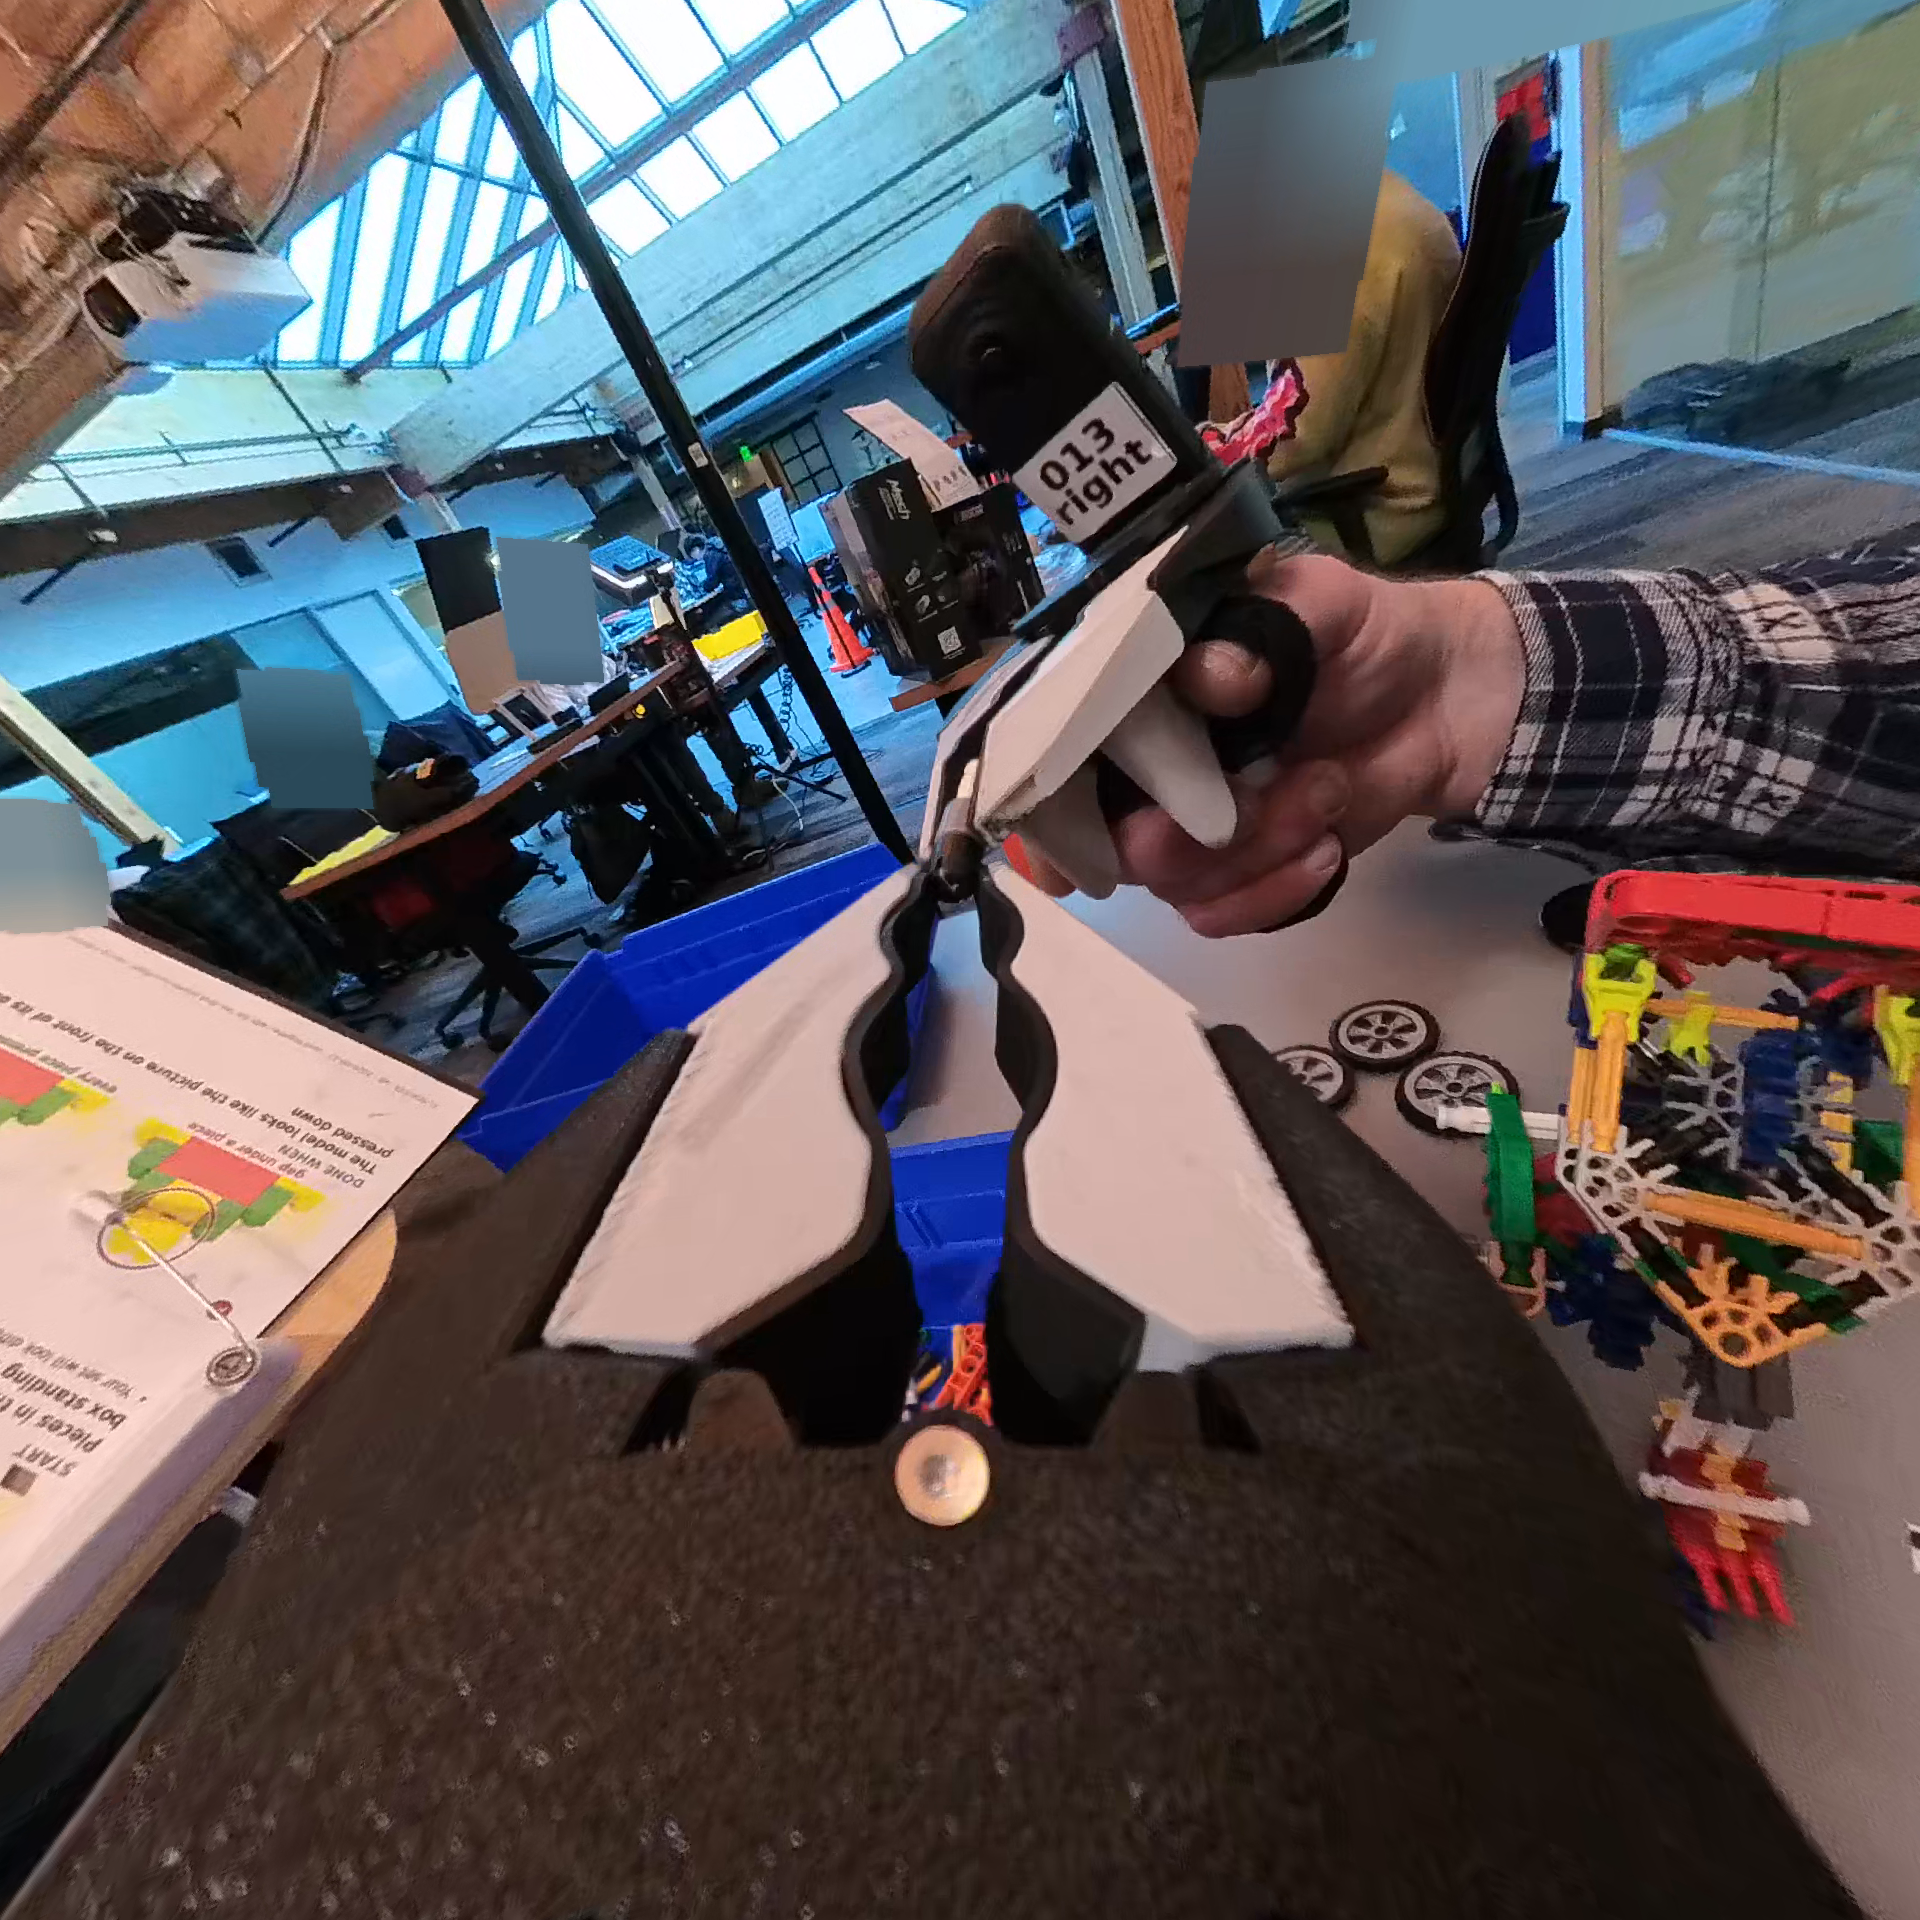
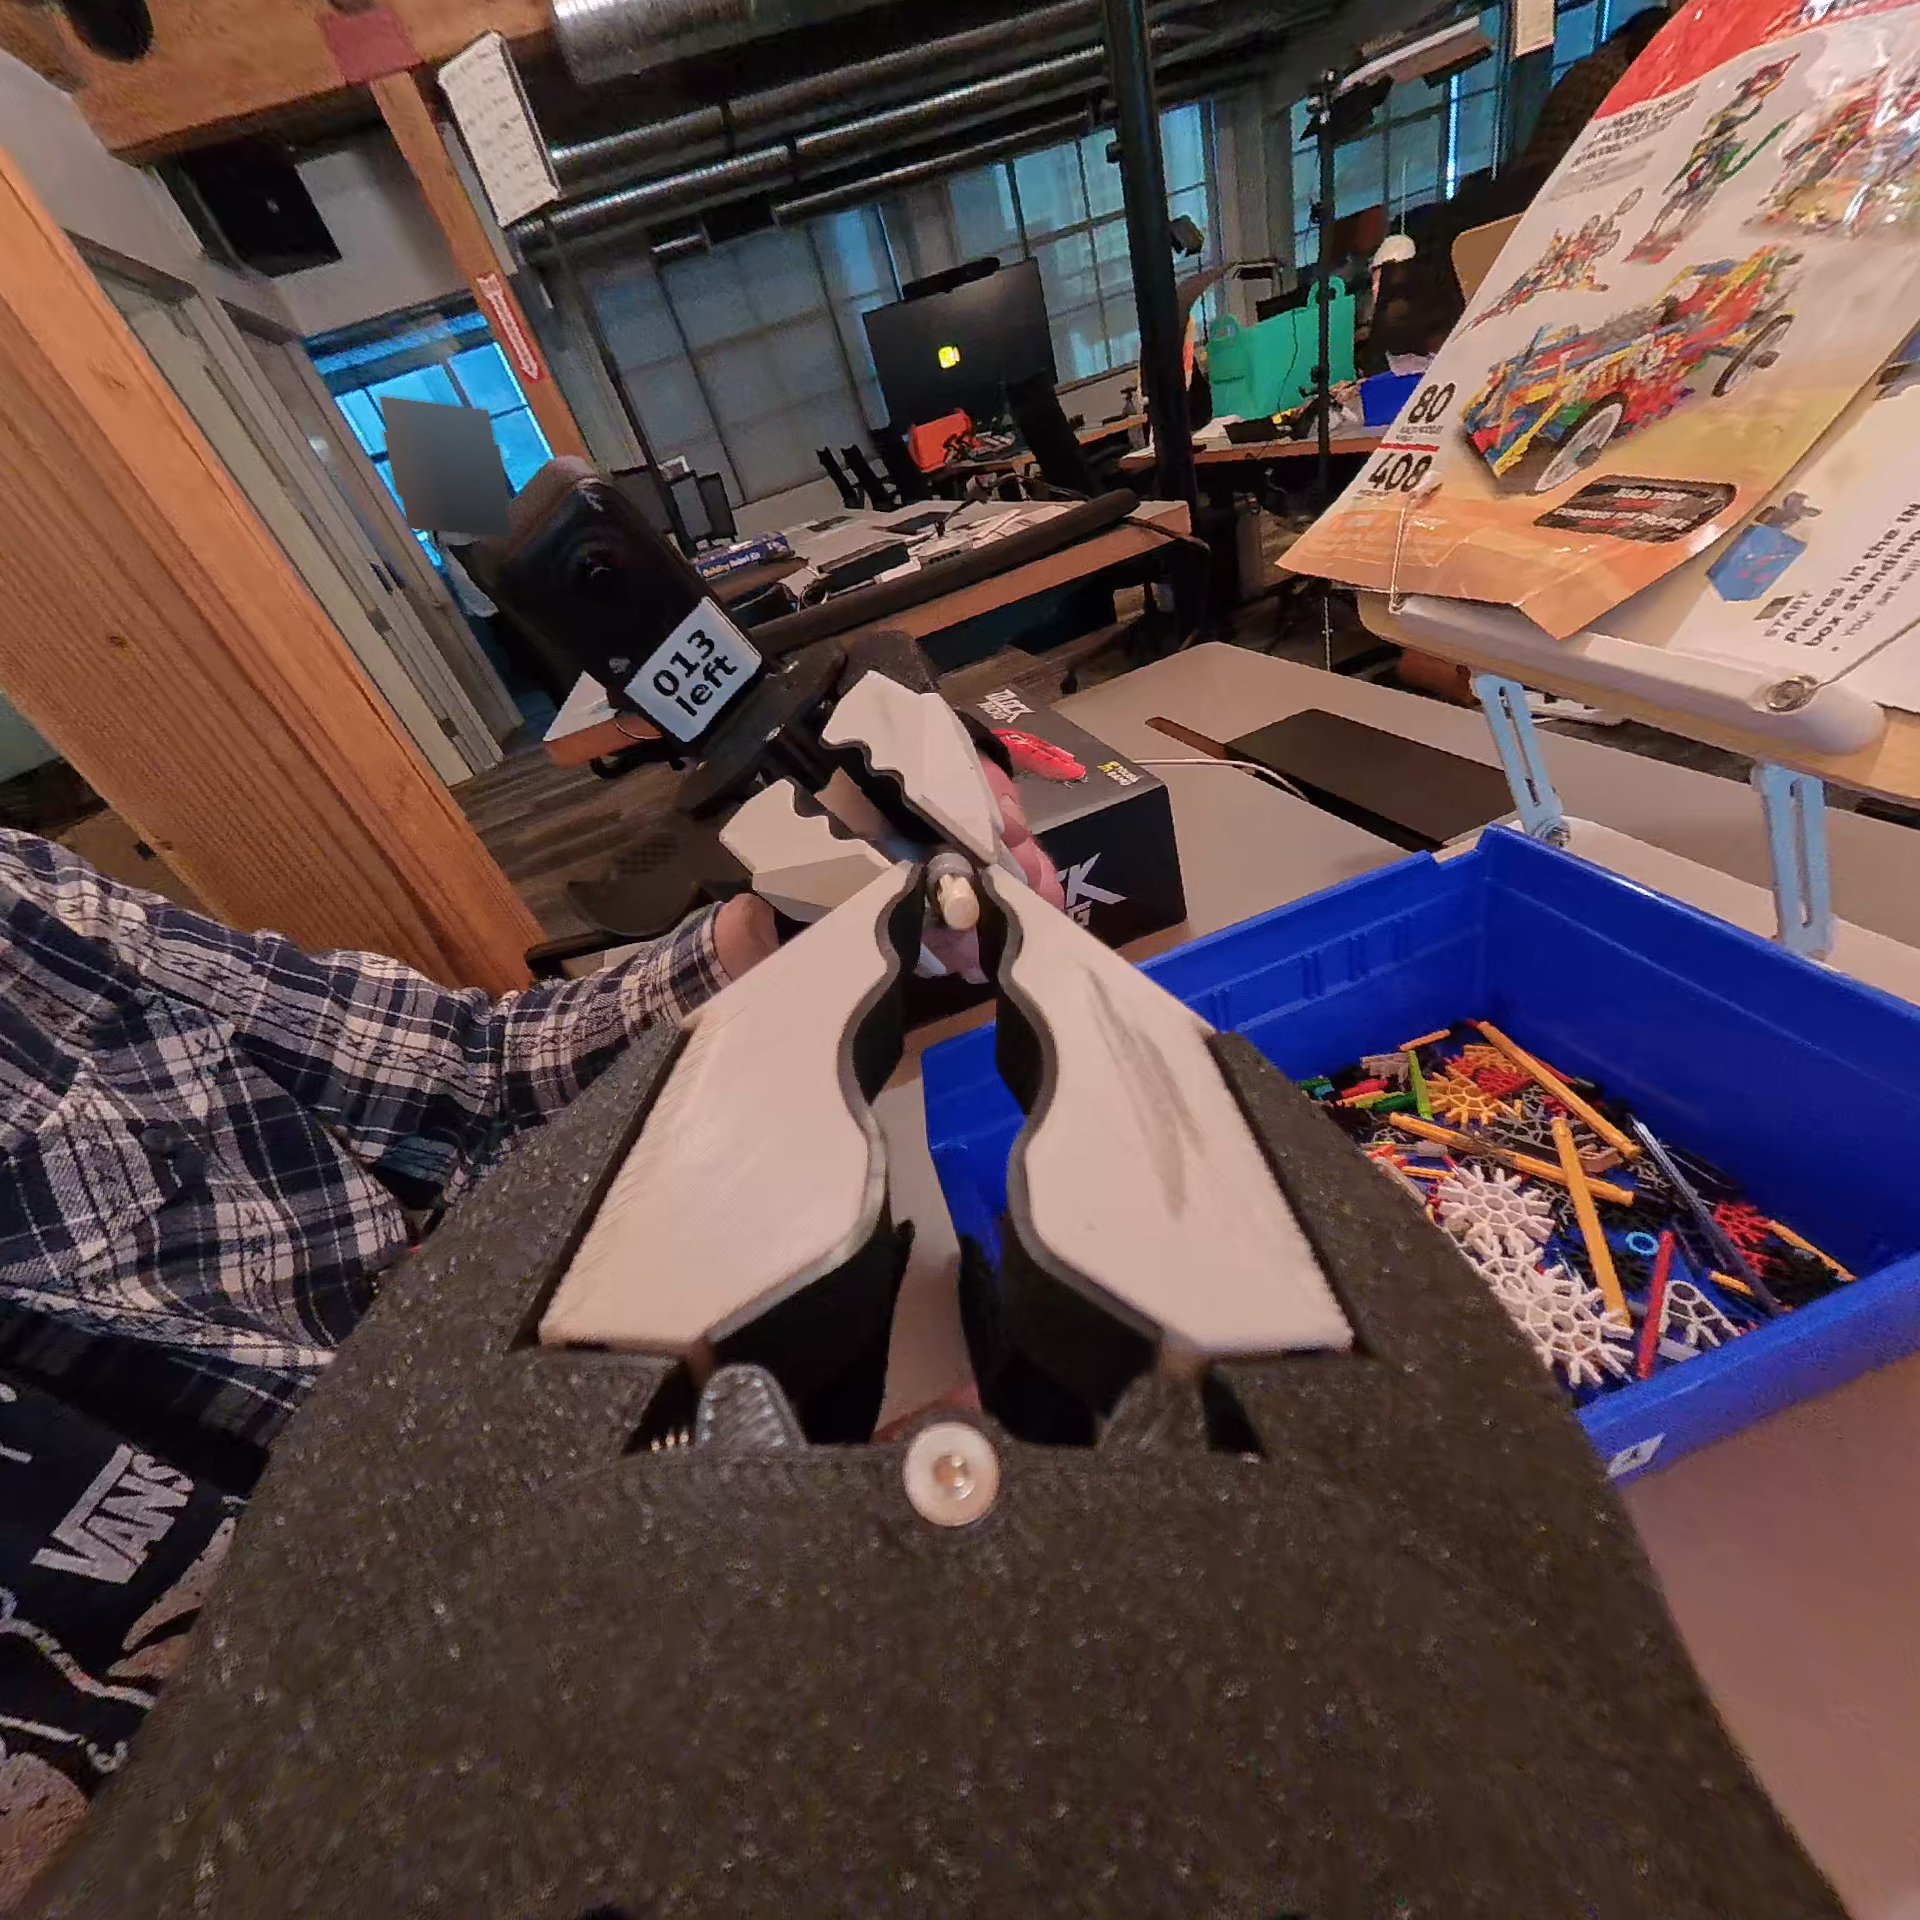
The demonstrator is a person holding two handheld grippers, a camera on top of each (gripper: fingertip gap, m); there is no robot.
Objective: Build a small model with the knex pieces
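My left gripper and my right gripper meet tip to tip above a blue bin. The left one is shut on a small dark connector piece. The right one is shut on a short white rod that joins that piece. In the left wrist view the right gripper comes in from the upper right, held by a hand in a plaid sleeve, with the white rod along its fingers. In the right wrist view the left gripper comes in from the upper left.
The blue bin holds many loose coloured rods and connectors. A colourful built model and three small wheels lie on the grey table to the right. An instruction sheet and a picture card rest on a tilted stand. A dark box stands behind. The grippers are tip to tip, or close to it.
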